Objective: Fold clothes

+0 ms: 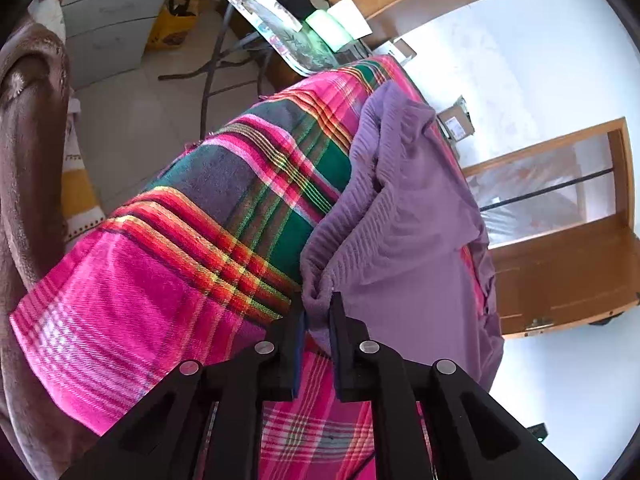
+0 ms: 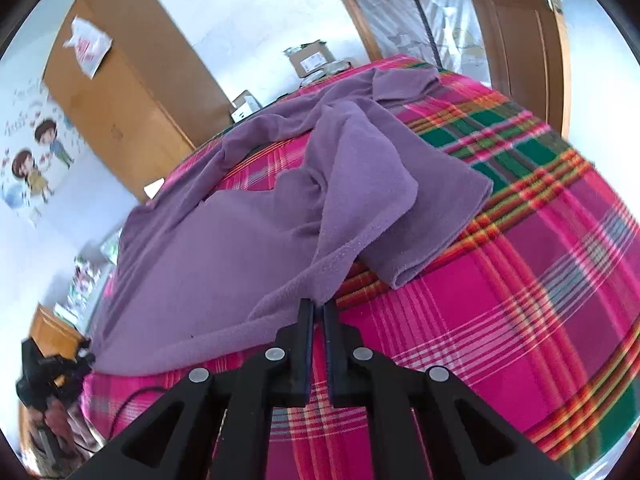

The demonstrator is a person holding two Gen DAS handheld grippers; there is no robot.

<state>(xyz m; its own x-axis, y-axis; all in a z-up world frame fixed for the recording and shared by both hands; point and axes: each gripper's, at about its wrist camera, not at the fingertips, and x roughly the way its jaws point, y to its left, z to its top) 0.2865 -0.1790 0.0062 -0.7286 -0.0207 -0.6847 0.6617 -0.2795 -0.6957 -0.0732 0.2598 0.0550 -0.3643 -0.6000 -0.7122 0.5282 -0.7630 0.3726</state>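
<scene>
The purple garment point(image 2: 248, 236) lies rumpled across the plaid blanket point(image 2: 500, 280) on the bed. The left claw point(image 1: 318, 312) pinches a bunched edge; the right claw point(image 2: 318, 312) is nearly closed on the hem. Only thin bites are held, so I reckon a tug could slip the fabric free, or drag the blanket.

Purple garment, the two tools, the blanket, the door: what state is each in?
Purple garment: crumpled, partly folded over itself, unfinished.
Left tool: shut on the garment's bunched edge.
Right tool: shut on the garment's hem.
Plaid blanket: spread flat under the garment.
Wooden door: standing open.
</scene>
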